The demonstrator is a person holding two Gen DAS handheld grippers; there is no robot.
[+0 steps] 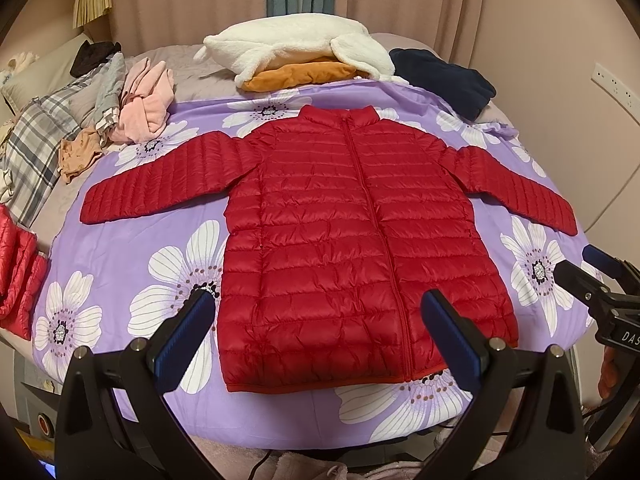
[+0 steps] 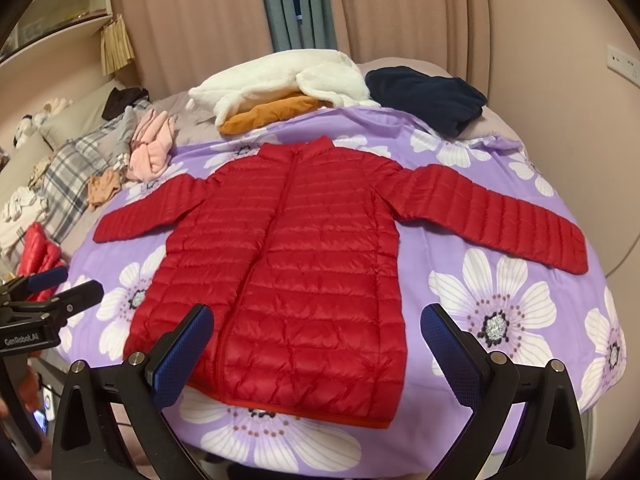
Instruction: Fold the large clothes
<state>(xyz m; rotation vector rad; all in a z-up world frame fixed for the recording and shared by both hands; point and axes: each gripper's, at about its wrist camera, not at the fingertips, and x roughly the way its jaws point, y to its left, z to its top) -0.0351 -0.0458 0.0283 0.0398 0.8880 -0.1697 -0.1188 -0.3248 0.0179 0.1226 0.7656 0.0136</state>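
Observation:
A red quilted puffer jacket [image 1: 340, 232] [image 2: 288, 280] lies flat and zipped on the purple flowered sheet [image 1: 120, 248] [image 2: 500, 280], collar away from me, both sleeves spread out to the sides. My left gripper [image 1: 320, 320] hovers open above the jacket's lower hem, holding nothing. My right gripper [image 2: 316, 332] is also open and empty over the hem, a little to the right. In the left wrist view the right gripper [image 1: 580, 268] shows at the right edge; in the right wrist view the left gripper [image 2: 68, 284] shows at the left edge.
Behind the collar lie a white fleece [image 1: 296, 48] on an orange garment [image 1: 300, 74] and a navy garment [image 1: 444, 80]. Pink [image 1: 146, 100], plaid [image 1: 36, 148] and tan clothes [image 1: 78, 154] crowd the far left. Another red jacket [image 1: 18, 272] sits folded at the left edge. Curtains hang behind.

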